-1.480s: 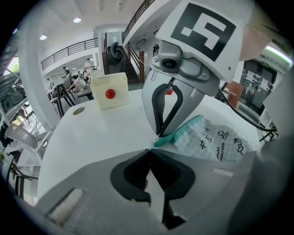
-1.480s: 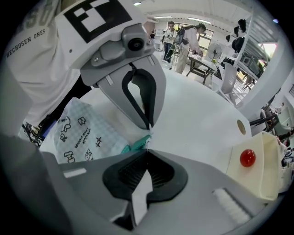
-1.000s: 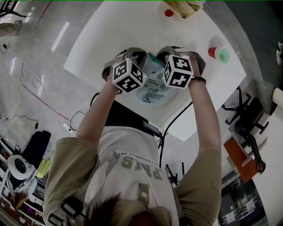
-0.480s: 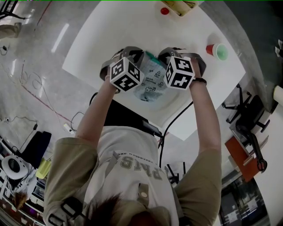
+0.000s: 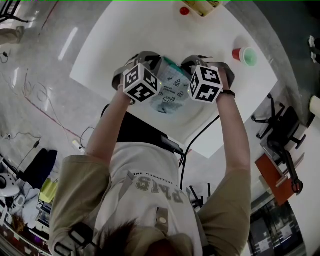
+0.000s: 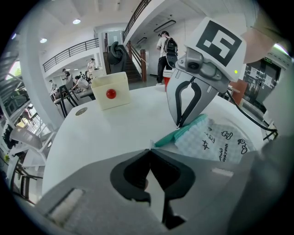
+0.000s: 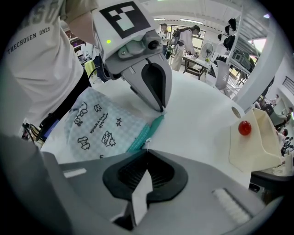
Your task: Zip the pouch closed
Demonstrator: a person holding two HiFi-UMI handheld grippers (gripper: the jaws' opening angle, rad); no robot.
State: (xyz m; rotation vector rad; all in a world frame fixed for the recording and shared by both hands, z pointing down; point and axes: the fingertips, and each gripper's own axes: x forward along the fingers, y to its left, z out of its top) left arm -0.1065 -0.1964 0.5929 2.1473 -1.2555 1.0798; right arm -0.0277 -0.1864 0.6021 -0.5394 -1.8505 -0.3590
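- Roughly at the upper middle of the head view, the pouch (image 5: pixel 172 94), pale check with black doodles, lies on the white table (image 5: pixel 125 40) between the two marker cubes.
- Left gripper (image 6: pixel 149 152): jaws pressed fully together, pinching the end of the pouch's teal zipper strip (image 6: pixel 167 139), low centre in its own view.
- Right gripper (image 7: pixel 146 151): jaws likewise tight together, nipping the small metal zipper pull (image 7: pixel 147 144) further along that strip.
- Cream box (image 5: pixel 202 6) with a red ball sits at the head view's top edge, and a red cup (image 5: pixel 238 54) stands at the upper right.
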